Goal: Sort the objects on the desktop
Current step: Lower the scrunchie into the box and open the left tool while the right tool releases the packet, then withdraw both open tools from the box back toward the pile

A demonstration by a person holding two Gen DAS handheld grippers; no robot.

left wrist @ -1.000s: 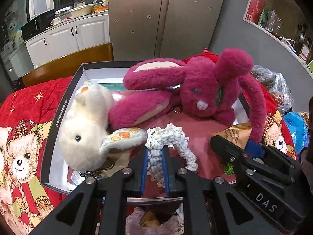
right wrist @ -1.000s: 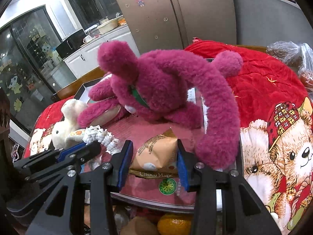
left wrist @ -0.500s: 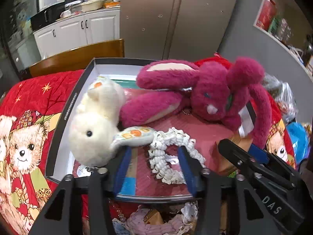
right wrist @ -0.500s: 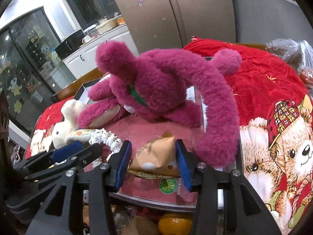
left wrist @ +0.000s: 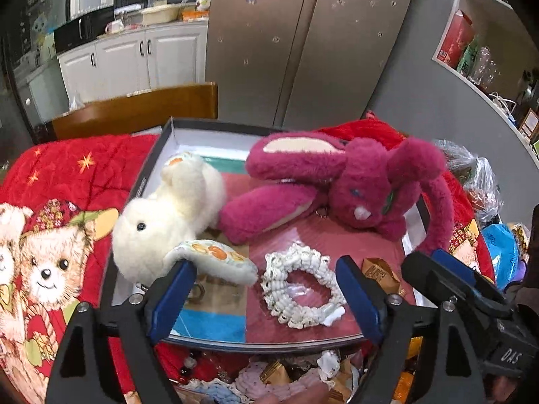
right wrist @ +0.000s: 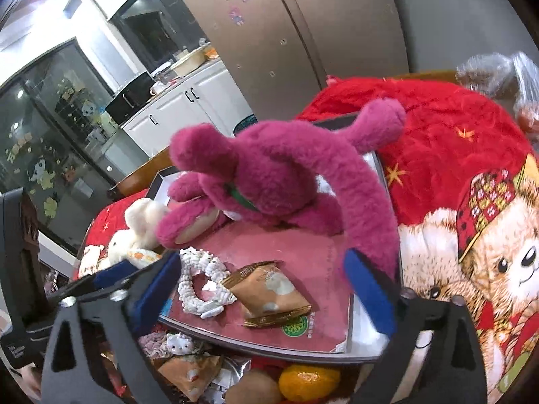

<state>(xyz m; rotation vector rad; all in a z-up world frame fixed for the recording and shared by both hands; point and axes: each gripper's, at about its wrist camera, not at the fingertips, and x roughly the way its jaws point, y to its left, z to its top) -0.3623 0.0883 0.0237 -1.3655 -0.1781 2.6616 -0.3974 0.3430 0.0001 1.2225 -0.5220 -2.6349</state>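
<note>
A: Left tongs (left wrist: 266, 298)?
B: Jaws opening, already wide. The white scrunchie (left wrist: 301, 291) lies between the blue pads, flat on the box (left wrist: 158, 155) floor, touching neither pad. Nothing held.
A: Right tongs (right wrist: 262, 289)?
B: Also opening, spread very wide. The snack packet (right wrist: 273, 294) sits free between them on the box floor, just right of the scrunchie. No grip.
A: What else is in the box?
B: Pink rabbit (left wrist: 357, 181) across the back, one long ear draped over the right rim. White plush (left wrist: 168, 215) at the left, its patterned ear just beside the left pad. The box sits on a red bear-print cloth (left wrist: 67, 175) over the table.
</note>
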